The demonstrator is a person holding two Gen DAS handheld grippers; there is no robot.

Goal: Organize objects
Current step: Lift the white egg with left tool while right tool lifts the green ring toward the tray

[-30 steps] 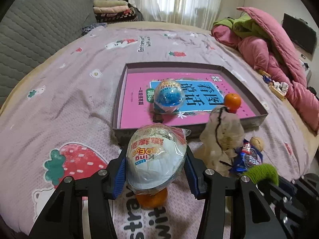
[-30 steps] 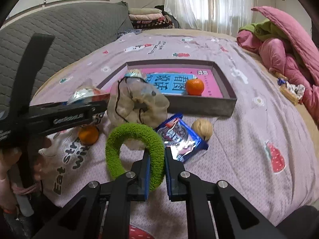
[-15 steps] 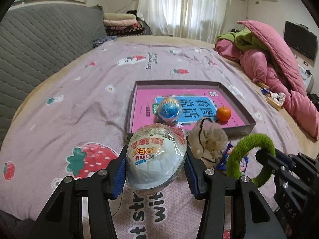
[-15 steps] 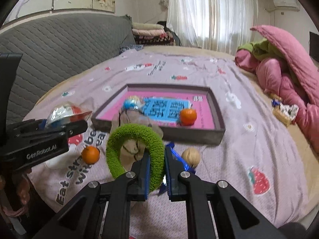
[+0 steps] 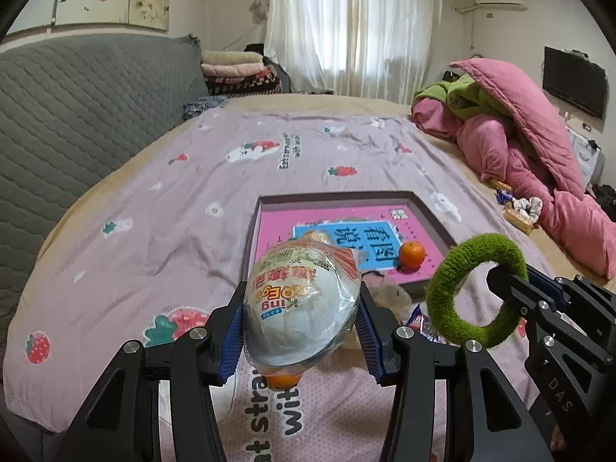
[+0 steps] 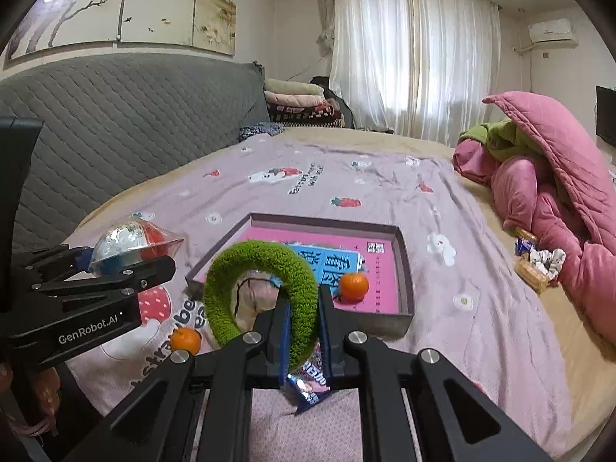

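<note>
The left claw (image 5: 302, 321) is clamped on a large egg-shaped toy (image 5: 300, 304) sealed in glossy, crinkled clear film, held in the air above the bed's near edge. The egg's shell is pale and smooth, with an orange-and-red label; the letters "ing" and "Eg" can be read on it, upside down. The right claw (image 6: 304, 317) is pinched tight on a fuzzy green ring (image 6: 261, 292), a thick loop of nubbly pile, also lifted off the bed.

Below them lies a mauve bedsheet (image 5: 173, 231) printed with strawberries and the words "Eat strawberry with". On it sits a shallow rectangular box lid (image 6: 404, 261) with grey card walls and a pink floor bearing a blue panel of Chinese characters. A round orange tangerine (image 6: 353, 286) rests inside it near the front wall. A second tangerine (image 6: 186, 339) lies on the sheet outside the lid, near a crumpled beige cloth pouch (image 6: 254, 296) and a shiny blue snack wrapper (image 6: 310, 385). The left claw's black body reads "GenRobot.AI".
</note>
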